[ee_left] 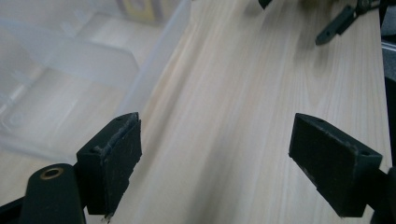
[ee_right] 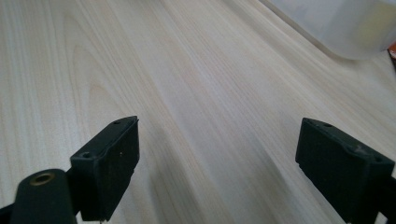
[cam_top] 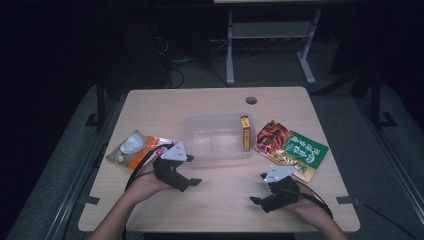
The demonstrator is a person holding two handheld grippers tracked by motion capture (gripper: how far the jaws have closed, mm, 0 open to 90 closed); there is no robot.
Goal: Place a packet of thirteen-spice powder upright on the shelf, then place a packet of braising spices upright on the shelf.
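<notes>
Evidently the work in hand was filling the clear plastic bin (cam_top: pixel 218 137) in the middle of the table (cam_top: pixel 215 205), and only one thing was in it so far: a narrow yellow box (cam_top: pixel 245 133) standing on edge against the bin's right wall. Both tools were idle. The left gripper (cam_top: pixel 192 181) rested low over the bare wood just in front of the bin's near-left corner, jaws spread wide and empty; in the left gripper view the bin's wall (ee_left: pixel 154 70) ran just beside the left-hand jaw. The right gripper (cam_top: pixel 257 199) sat near the front edge, likewise released and holding nothing, its jaws aimed across open tabletop.

The nearest candidates lay flat on either side: an orange-and-white packet (cam_top: pixel 134 148) just behind the left gripper, and a green-and-red packet (cam_top: pixel 291 149) right of the bin, its near corner just beyond the right gripper. My guess was that the left packet came next.

To do it well, I would have turned the left gripper back toward the packet and come in low at one edge, because a flat pouch gives the jaws little to bite from above. Pinching a seam or corner seemed safer than the slippery middle. The carry then had to clear the bin's rim and avoid toppling the yellow box.
</notes>
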